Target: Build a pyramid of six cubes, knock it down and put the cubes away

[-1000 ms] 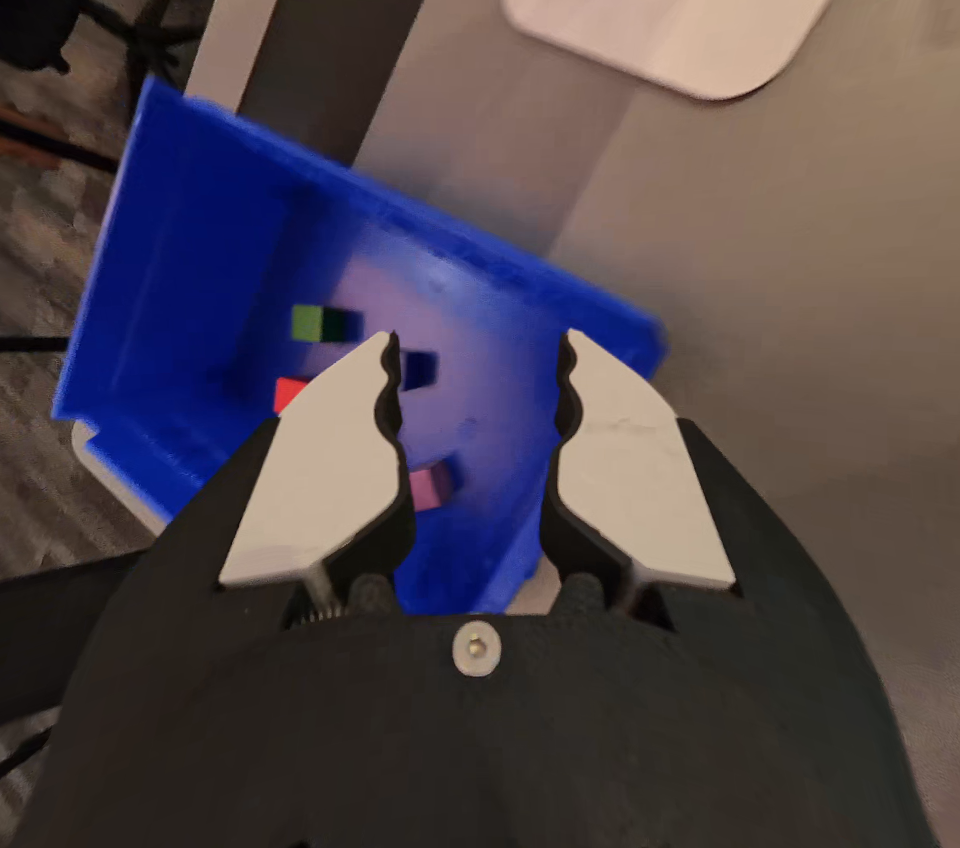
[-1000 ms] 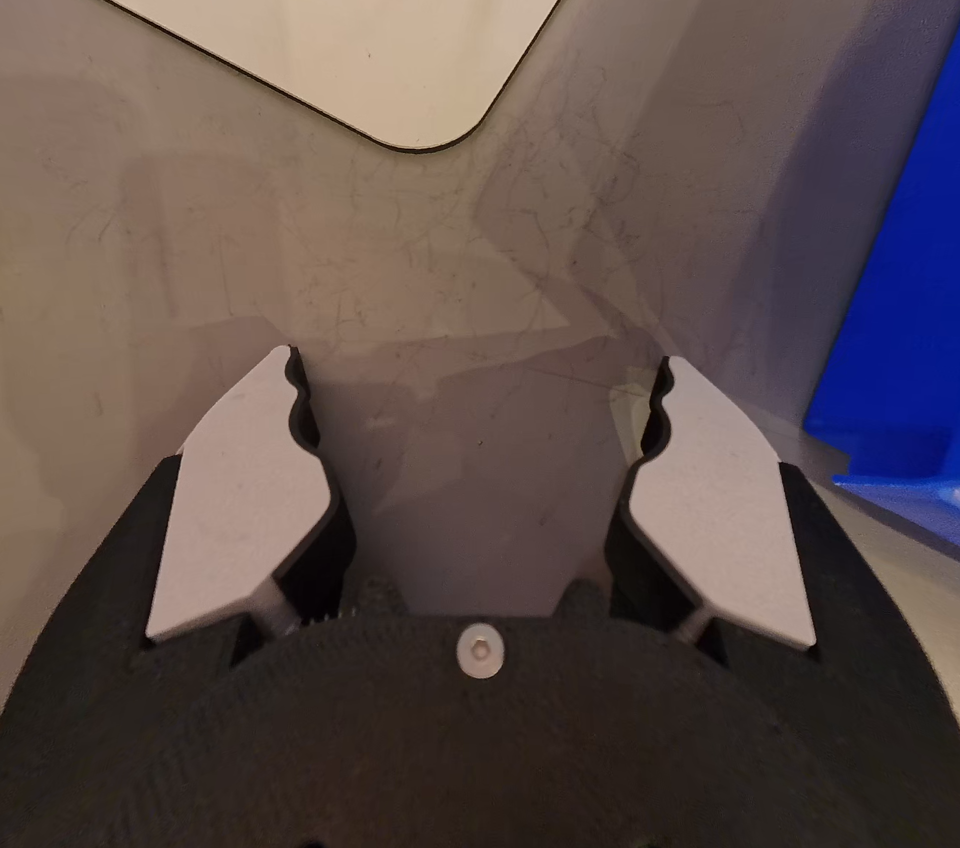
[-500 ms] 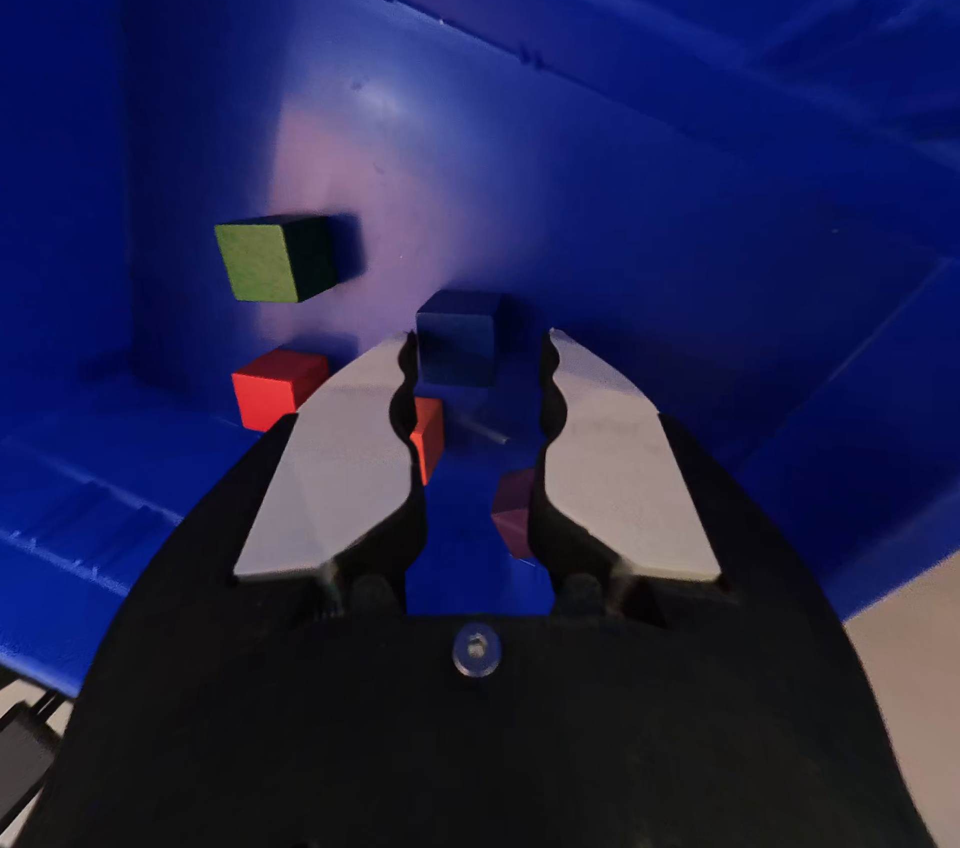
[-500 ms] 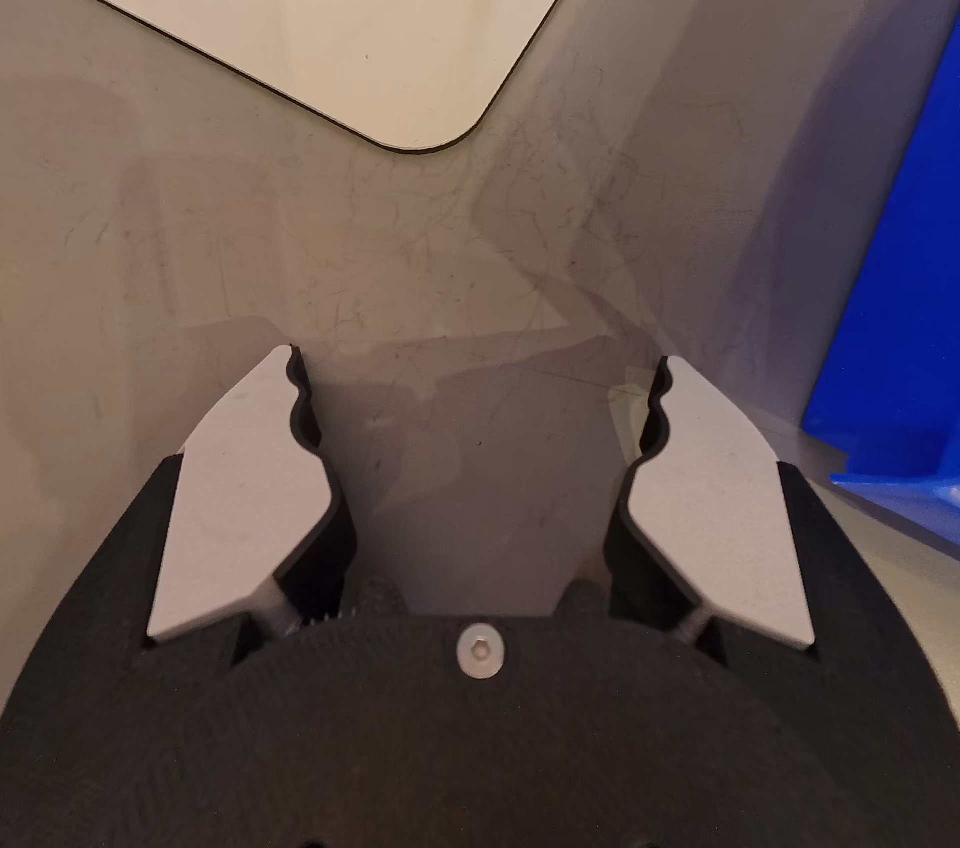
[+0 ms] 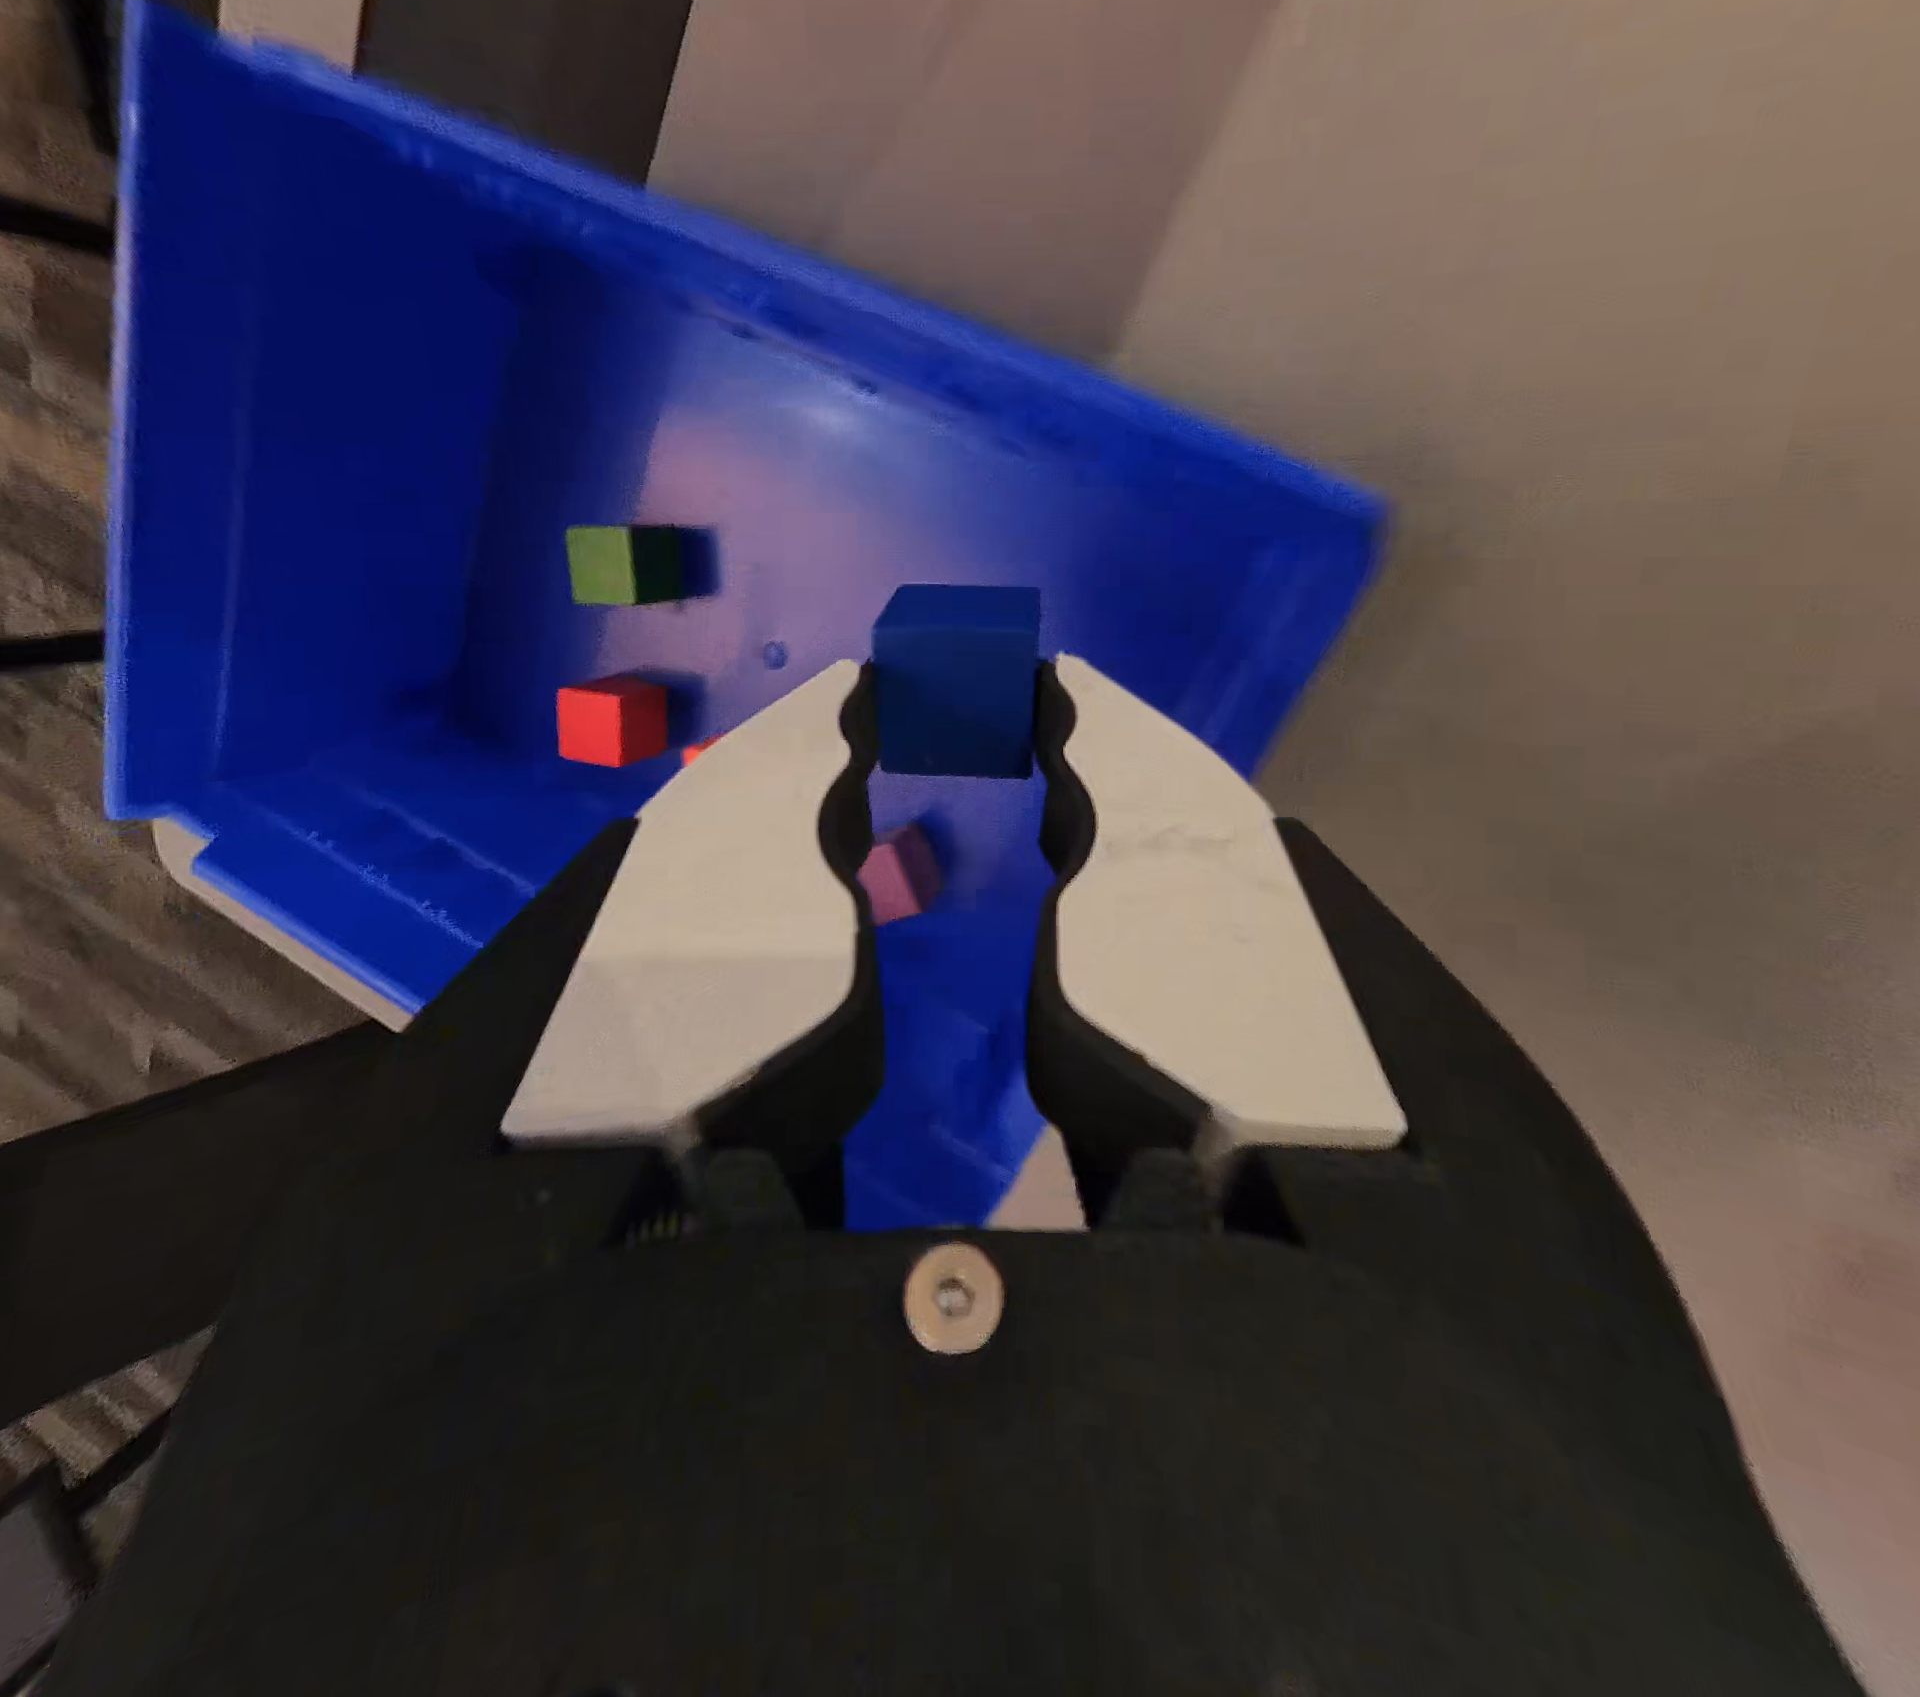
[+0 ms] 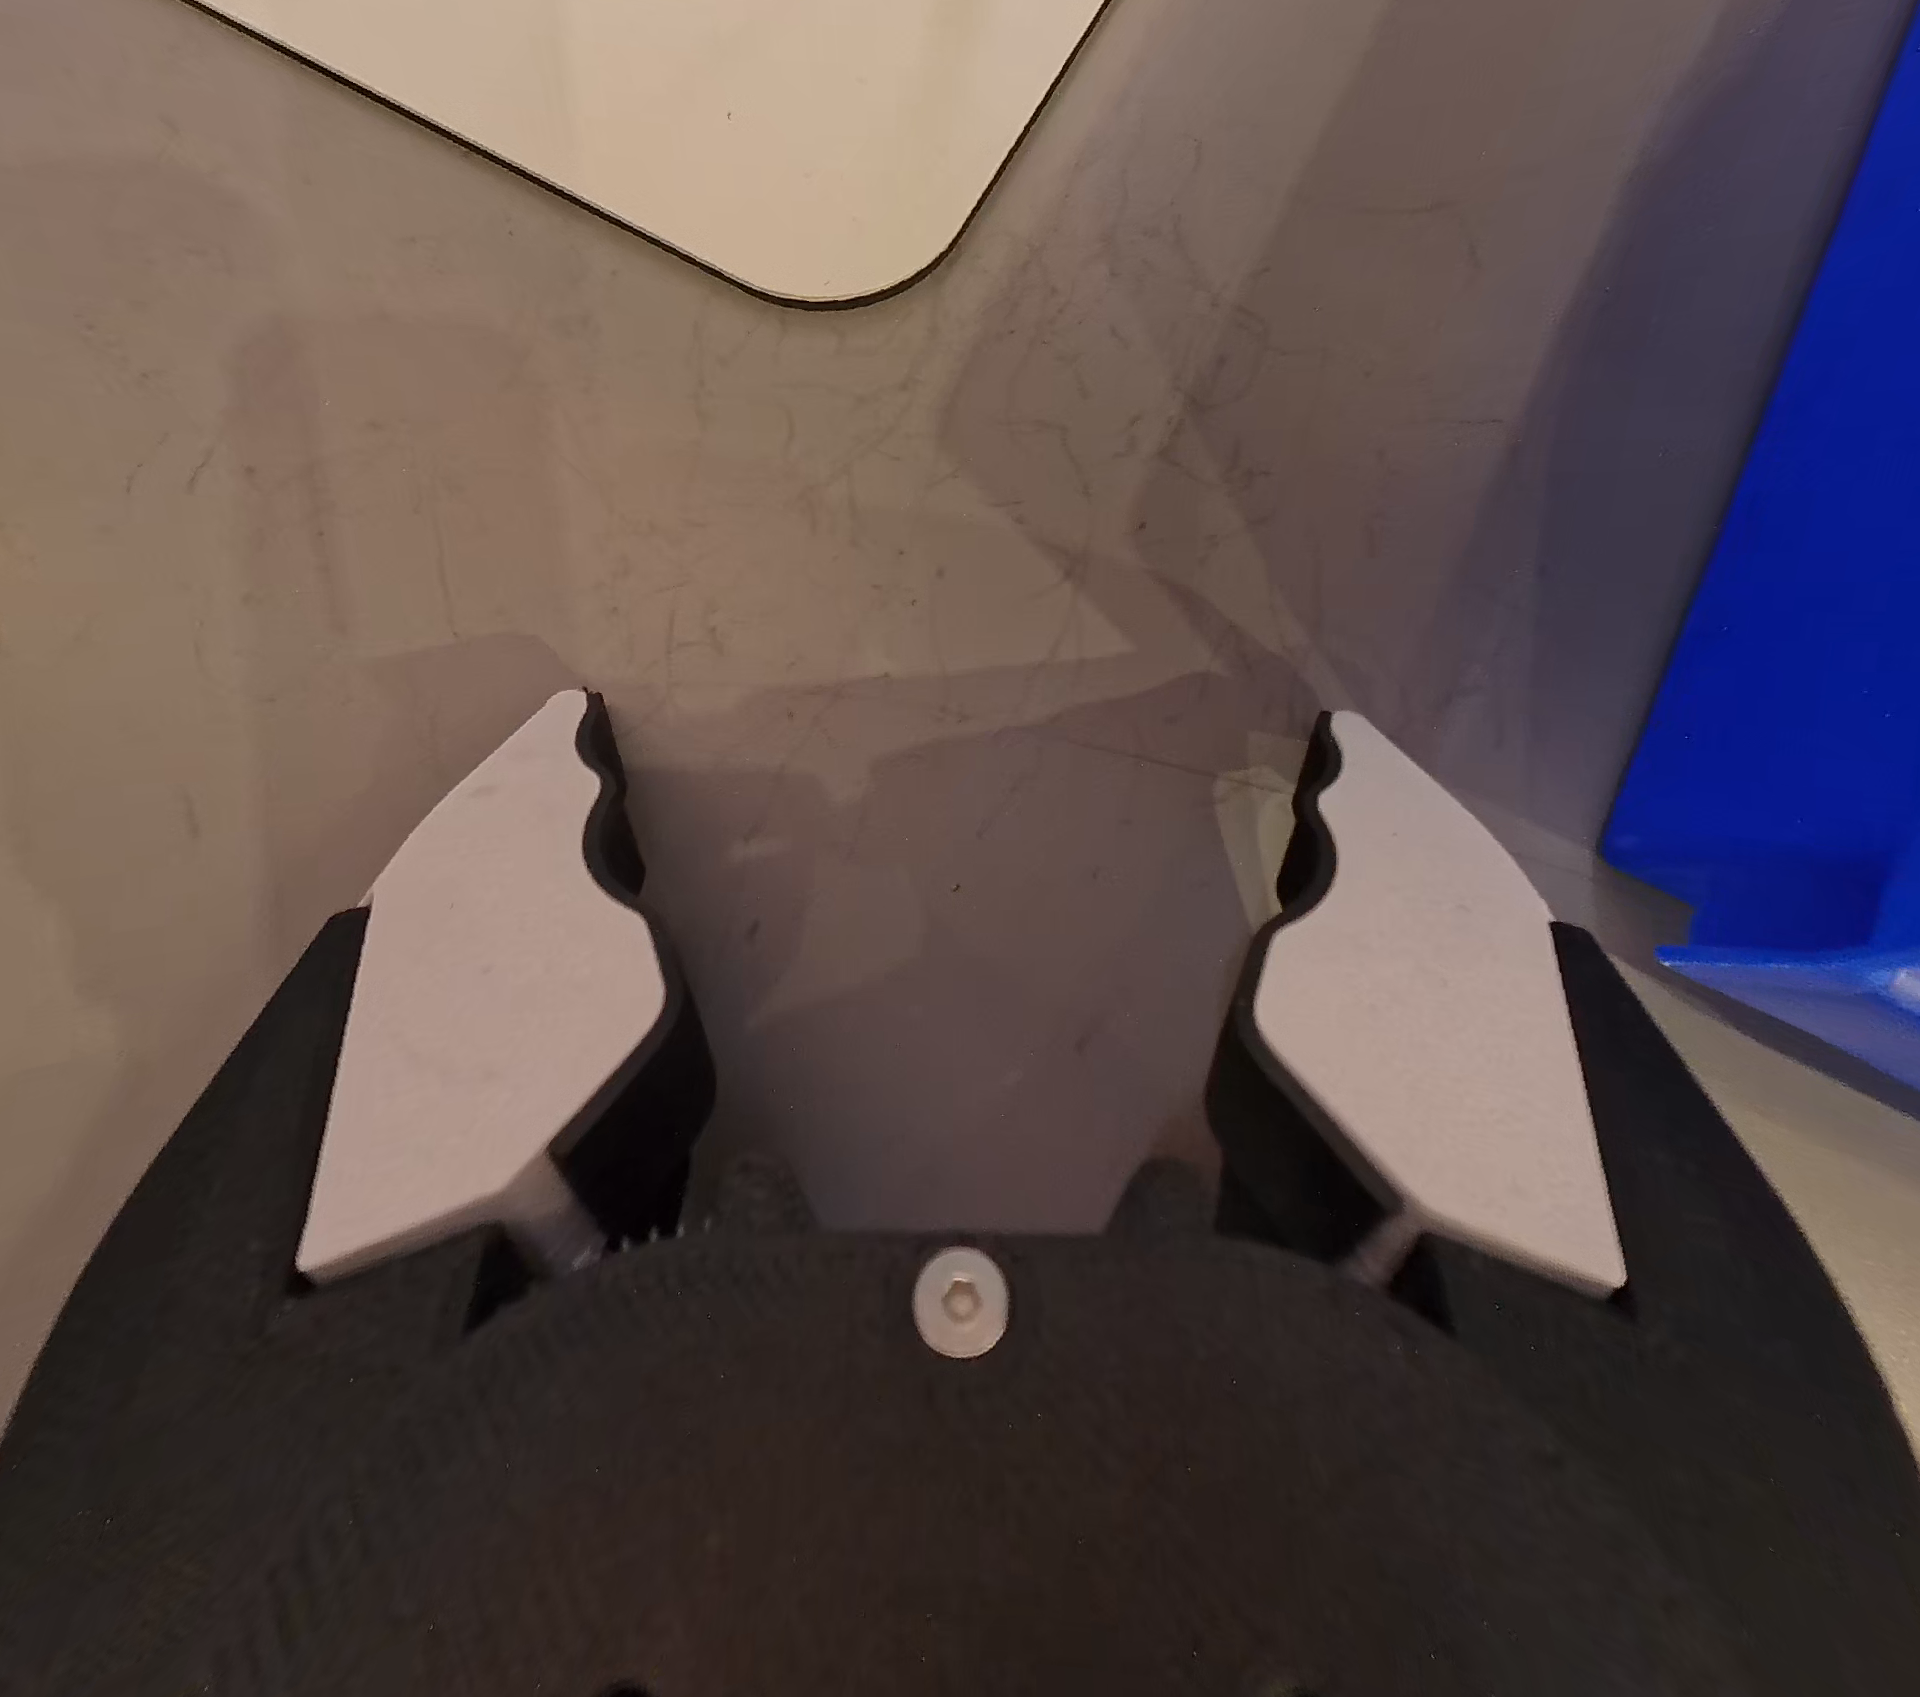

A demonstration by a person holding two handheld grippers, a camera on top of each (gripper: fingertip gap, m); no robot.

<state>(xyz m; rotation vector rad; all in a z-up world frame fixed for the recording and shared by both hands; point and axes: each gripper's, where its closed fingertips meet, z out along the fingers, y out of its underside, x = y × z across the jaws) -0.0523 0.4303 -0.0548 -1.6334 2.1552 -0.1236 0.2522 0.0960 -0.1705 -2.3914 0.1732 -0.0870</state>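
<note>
Pinching a blue cube between its fingertips, your left gripper is holding it above the blue bin; your right gripper is gaping empty over the table.

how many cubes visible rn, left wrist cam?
5. Blue cube gripped in the left gripper above the blue bin. In the bin: green cube, red cube, an orange sliver beside the finger, purple cube. A sixth may be hidden behind the gripper.
</note>
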